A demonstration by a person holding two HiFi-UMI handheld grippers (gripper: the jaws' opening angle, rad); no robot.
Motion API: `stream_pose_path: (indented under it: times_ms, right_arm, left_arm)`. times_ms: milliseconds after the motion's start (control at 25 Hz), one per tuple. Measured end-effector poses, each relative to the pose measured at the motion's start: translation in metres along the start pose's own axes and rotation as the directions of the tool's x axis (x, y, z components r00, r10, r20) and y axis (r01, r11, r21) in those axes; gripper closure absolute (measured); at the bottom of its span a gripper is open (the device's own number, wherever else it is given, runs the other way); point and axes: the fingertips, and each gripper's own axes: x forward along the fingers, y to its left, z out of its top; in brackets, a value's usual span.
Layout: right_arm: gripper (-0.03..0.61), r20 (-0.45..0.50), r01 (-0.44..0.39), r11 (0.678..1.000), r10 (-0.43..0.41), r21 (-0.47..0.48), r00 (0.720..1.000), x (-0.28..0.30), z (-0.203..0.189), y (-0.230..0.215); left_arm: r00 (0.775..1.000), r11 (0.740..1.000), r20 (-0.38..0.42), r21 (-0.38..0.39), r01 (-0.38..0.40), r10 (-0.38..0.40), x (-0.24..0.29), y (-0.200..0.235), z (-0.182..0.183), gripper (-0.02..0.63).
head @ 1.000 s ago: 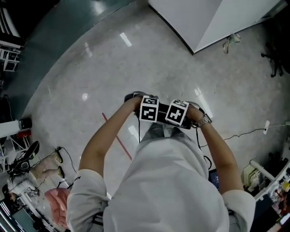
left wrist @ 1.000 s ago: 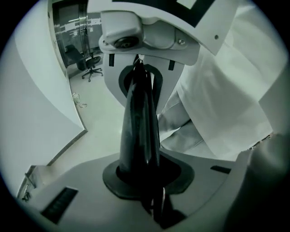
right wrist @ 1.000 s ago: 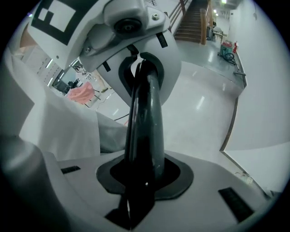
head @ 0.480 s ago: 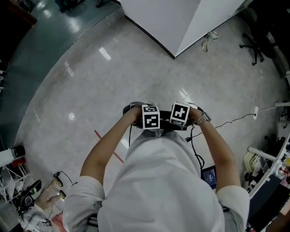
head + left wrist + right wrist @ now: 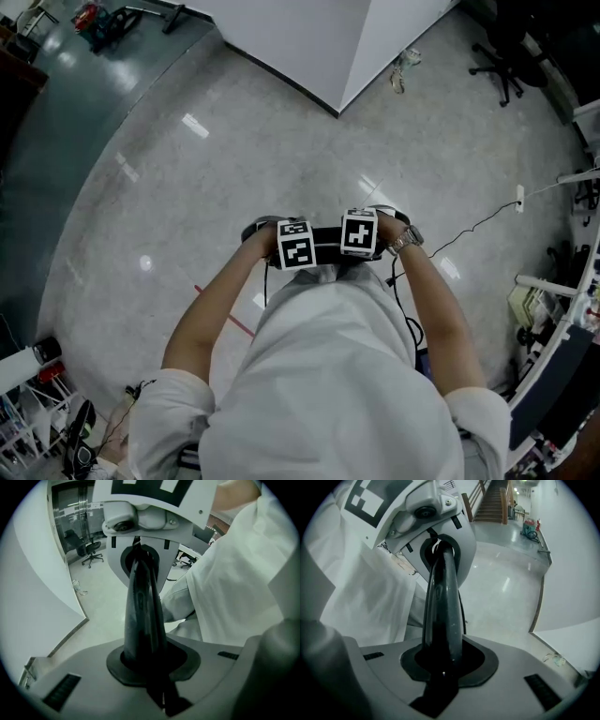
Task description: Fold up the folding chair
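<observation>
No folding chair shows in any view. Both grippers are held side by side against the person's white shirt point(image 5: 337, 375), pointing steeply down at the floor. Their marker cubes, the left point(image 5: 298, 246) and the right point(image 5: 359, 232), almost touch, and the fingers are hidden under them in the head view. In the left gripper view my left gripper point(image 5: 139, 564) is shut with nothing in it. In the right gripper view my right gripper point(image 5: 443, 555) is closing, its dark fingers together and nothing between them. Each gripper view has the other gripper's body right in front.
A white partition point(image 5: 309, 37) stands with its corner on the pale polished floor ahead. An office chair point(image 5: 497, 56) sits at the far right, a cable point(image 5: 469, 230) runs across the floor, and shelving clutter point(image 5: 553, 309) lines the right edge. A red floor strip point(image 5: 225, 314) lies at the left.
The head view has swung, so the partition corner has slid left and the clutter at the lower left has left the picture. The two grippers stay together in front of the body.
</observation>
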Motion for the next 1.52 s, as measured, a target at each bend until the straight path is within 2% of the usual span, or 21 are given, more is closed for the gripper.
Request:
stream_pose_path:
  times_ms: [120,320,480,560,720,880,1040,1200,1520]
  right_arm:
    - [0.491,-0.007,-0.022,1.000,0.022,0.012,1.000,-0.001,-0.010,-0.004]
    - [0.494,-0.002,-0.016,1.000,0.016,0.003,1.000,-0.003,-0.008,-0.006]
    - [0.502,0.010,-0.008,1.000,0.008,-0.019,1.000,-0.003,-0.012,0.000]
    - [0.505,0.014,-0.001,1.000,0.001,-0.027,1.000,-0.003,-0.014,0.000]
    - [0.515,0.019,0.013,0.999,-0.012,-0.042,1.000,-0.004,-0.014,-0.006]
    - [0.529,0.023,0.051,0.998,-0.050,-0.024,0.998,-0.008,-0.028,-0.022]
    - [0.531,0.025,0.053,0.999,-0.053,0.011,0.998,-0.016,-0.047,-0.034]
    - [0.531,0.058,0.051,0.994,-0.057,0.094,0.997,-0.028,-0.070,-0.054]
    - [0.531,0.074,0.062,0.974,-0.080,0.217,0.994,-0.046,-0.124,-0.076]
  left_arm:
    - [1.000,1.000,-0.008,-0.006,0.016,-0.016,0.004,0.005,0.008,0.548]
    - [0.999,0.998,-0.022,-0.057,0.032,-0.034,0.003,0.009,0.006,0.548]
    - [0.999,0.997,-0.027,-0.065,0.031,-0.033,0.005,0.003,0.011,0.548]
    - [0.998,0.998,-0.053,-0.051,0.036,-0.039,0.006,0.003,0.013,0.548]
    - [0.984,0.999,-0.173,0.001,0.047,-0.046,0.008,0.008,0.011,0.548]
    - [0.986,0.999,-0.166,-0.021,0.031,-0.034,0.013,0.029,0.024,0.552]
    - [0.983,0.998,-0.180,0.046,0.037,-0.028,0.014,0.049,0.043,0.557]
    - [0.976,0.992,-0.213,0.105,0.071,-0.047,0.016,0.075,0.068,0.558]
    - [0.968,0.964,-0.245,0.238,0.116,-0.056,0.027,0.106,0.124,0.558]
